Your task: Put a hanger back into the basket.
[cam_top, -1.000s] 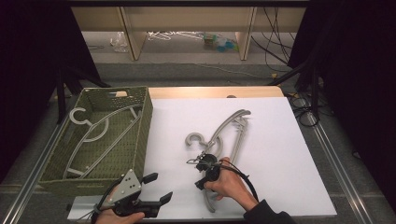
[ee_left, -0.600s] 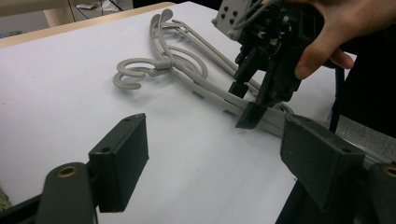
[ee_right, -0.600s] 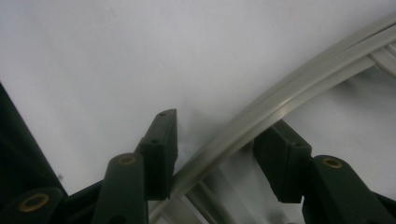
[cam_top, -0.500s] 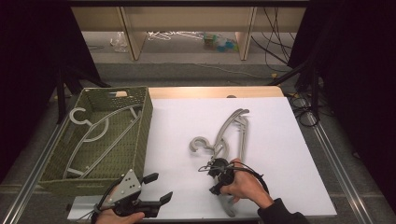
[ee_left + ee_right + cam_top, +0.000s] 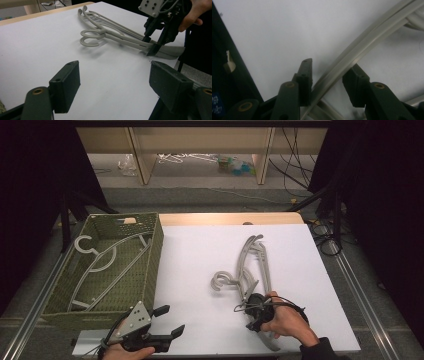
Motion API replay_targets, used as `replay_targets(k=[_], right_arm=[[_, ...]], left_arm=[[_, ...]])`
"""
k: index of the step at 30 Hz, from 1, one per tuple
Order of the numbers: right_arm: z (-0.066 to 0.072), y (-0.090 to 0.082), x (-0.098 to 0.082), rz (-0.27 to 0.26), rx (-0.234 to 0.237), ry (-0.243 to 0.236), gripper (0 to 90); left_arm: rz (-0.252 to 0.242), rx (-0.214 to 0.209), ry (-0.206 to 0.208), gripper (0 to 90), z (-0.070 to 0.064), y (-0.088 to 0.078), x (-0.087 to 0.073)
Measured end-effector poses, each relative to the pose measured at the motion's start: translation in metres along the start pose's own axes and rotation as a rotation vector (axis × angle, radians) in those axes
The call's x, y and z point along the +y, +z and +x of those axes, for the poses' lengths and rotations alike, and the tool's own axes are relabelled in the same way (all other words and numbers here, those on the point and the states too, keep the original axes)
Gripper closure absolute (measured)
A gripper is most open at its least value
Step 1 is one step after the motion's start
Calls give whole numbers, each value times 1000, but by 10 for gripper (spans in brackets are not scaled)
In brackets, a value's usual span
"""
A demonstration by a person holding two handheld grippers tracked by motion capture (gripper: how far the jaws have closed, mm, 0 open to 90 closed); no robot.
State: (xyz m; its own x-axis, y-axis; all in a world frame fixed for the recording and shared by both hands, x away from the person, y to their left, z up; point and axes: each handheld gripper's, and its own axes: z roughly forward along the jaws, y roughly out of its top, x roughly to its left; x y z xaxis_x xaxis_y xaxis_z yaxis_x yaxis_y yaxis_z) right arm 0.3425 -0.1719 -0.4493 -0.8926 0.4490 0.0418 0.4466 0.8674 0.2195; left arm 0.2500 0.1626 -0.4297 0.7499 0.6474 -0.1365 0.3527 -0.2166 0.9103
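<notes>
High view: right gripper (image 5: 255,312) at the near end of grey hangers (image 5: 252,265) lying lengthwise away across white table (image 5: 195,260), jaws straddling one arm, not clamped; left gripper (image 5: 167,325) wide open, empty, well apart.

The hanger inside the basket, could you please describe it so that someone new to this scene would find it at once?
Start at the white table and look to its left edge, where a green woven basket stands. One grey hanger lies inside, hook toward the far left corner. Unlike the grey hangers on the table, which lie out on the white surface by the right gripper, it lies alone in the basket.
</notes>
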Motion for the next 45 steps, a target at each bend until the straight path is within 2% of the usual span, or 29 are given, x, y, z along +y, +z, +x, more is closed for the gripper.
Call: replay_targets(k=[2,3,5,9,13,14,15,17,18,19,20,21,24,25,30,31,32,35,37,38,39,40,41,45], right_arm=[[-1,-3,-9,12,-4,-36,630],[-1,-3,-9,12,-4,-36,630],[-4,-4,-15,19,-8,-89,648],[-7,-4,-18,16,-6,-112,652],[-10,-2,-19,10,2,-74,655],[-11,-1,-19,3,13,-46,656],[-11,-1,-19,3,13,-46,656],[-12,0,-19,-12,12,-14,657],[-12,-3,-18,-36,9,12,652],[-12,-3,-18,-36,9,12,652],[-13,-6,-15,-85,7,51,653],[-13,-6,-15,-85,7,51,653],[-14,-4,-7,-102,-9,114,633],[-14,-4,-7,-102,-9,114,633],[-22,1,3,-145,-24,209,649],[-25,3,5,-153,-23,236,662],[-26,4,6,-147,-17,252,674],[-28,6,7,-152,-26,267,720],[-29,3,5,-165,-8,279,732],[-30,2,4,-164,-1,266,734],[-31,1,4,-164,4,266,735],[-29,1,4,-171,4,278,735],[-29,-1,3,-170,6,269,736],[-30,-7,0,-193,27,256,744]], left_arm=[[8,9,0,250,-1,0,0],[8,9,1,250,0,0,0],[9,5,7,251,0,0,0],[8,10,2,251,0,0,0],[6,8,6,247,1,0,0],[1,11,1,246,1,0,0],[1,11,1,246,1,0,0],[4,13,2,245,1,0,0],[5,12,2,243,1,0,0],[5,12,2,242,1,0,0],[5,10,7,242,1,0,0],[5,12,5,242,1,0,0],[5,11,3,241,0,1,0],[5,11,3,241,0,1,0],[9,6,8,241,0,2,-1],[6,-5,32,241,2,2,0],[13,4,16,241,1,1,-1],[4,1,6,241,0,2,-1],[5,4,6,240,1,1,-1],[3,0,8,240,1,2,-1],[6,-2,27,240,2,2,-1],[4,1,10,240,1,2,-1],[7,8,6,240,0,1,-1],[1,4,8,240,1,2,-1]])
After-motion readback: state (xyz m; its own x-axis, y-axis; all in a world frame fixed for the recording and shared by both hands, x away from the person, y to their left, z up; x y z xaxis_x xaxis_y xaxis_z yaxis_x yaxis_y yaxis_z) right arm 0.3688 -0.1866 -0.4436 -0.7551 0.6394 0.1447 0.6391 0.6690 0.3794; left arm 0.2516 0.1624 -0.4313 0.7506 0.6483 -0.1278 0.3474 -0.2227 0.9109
